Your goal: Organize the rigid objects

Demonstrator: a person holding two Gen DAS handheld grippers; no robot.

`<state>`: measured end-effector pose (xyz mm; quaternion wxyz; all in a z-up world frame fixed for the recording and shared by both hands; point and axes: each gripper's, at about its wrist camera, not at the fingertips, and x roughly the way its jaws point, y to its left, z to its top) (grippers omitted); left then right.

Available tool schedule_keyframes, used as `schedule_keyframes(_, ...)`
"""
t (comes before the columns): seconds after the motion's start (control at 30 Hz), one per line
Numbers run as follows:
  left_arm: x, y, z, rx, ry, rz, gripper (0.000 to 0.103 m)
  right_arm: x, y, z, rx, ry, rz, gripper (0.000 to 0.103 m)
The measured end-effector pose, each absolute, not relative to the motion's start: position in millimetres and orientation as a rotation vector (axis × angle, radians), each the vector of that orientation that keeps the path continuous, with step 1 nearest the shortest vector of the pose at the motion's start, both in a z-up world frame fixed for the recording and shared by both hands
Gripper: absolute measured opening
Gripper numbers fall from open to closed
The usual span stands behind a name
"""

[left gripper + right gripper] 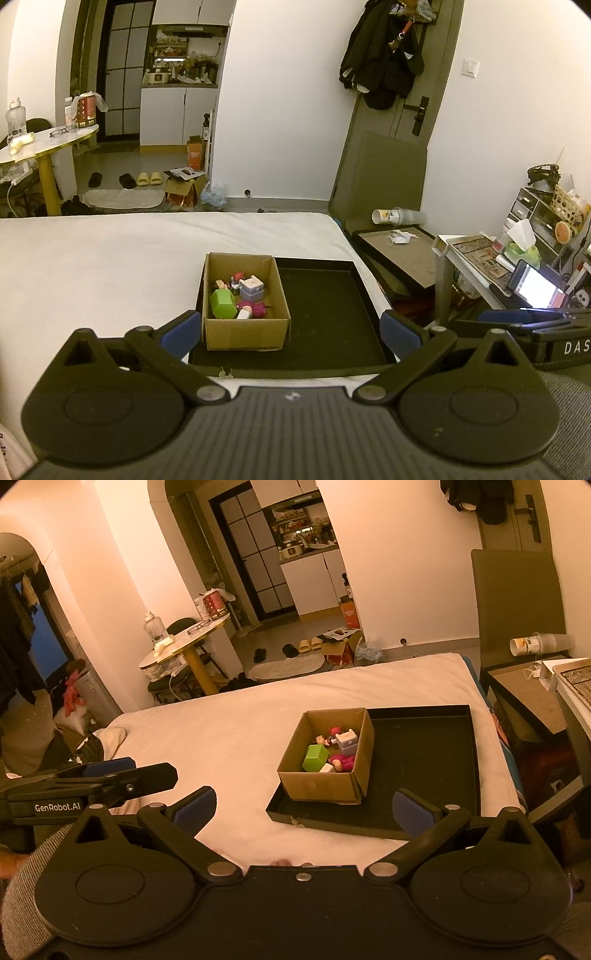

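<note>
Small open brown cardboard box (pixel 245 302) sits at the 9 o'clock end of a shallow black rectangular tray (pixel 332 314); rest of tray bare. Inside the box: green plastic block (pixel 222 304), grey-white boxy toy (pixel 252 288), pink figurine (pixel 251 309), red-haired figurine (pixel 238 277), all jumbled.

Left gripper (pixel 290 328) & right gripper (pixel 303 806): both spread wide, nothing held, hovering short of the tray.

Toys boxed fits sorted-away or about-to-be-unpacked alike. Any grasp: come from above, clear the box walls, pinch flat faces.

Tray lies on a white mattress (pixel 110 258), soft, so box may tip. Cluttered bedroom; round table (pixel 184 646) at 10 o'clock.
</note>
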<state>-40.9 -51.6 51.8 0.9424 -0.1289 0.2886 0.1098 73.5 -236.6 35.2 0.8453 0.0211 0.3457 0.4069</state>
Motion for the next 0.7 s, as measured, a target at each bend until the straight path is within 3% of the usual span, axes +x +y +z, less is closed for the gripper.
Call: schedule_keyframes(0.7,-41.0,-52.1,51.0,-0.260,0.591,0.227,0.102,68.2,-236.5,37.0,0.016,0.716,0.841,0.103)
